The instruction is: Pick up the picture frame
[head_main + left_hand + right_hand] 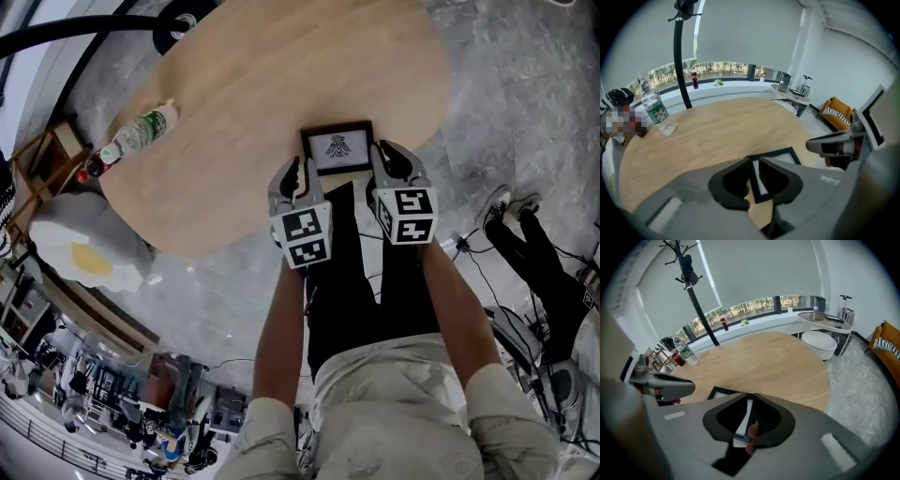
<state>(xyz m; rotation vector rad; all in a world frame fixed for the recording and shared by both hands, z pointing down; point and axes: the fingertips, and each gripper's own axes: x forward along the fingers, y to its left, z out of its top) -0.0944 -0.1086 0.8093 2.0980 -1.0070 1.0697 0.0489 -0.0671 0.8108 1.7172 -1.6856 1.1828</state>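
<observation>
Picture frame (337, 148) flat on table (262, 84); left tongs (293, 173), right tongs (389, 157) parted, flanking it.

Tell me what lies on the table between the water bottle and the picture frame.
Nothing: in the head view the table between the bottle and the picture frame is bare wood.

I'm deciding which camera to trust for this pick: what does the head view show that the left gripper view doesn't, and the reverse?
Head view only: the whole picture frame with the dark drawing inside it, and the person's forearms.

Left gripper view only: the left gripper with its jaws slightly apart and the frame's left edge showing in the gap, an orange armchair, and a window strip with trees outside.

Both: the frame, the wooden table, the water bottle and the right gripper.
</observation>
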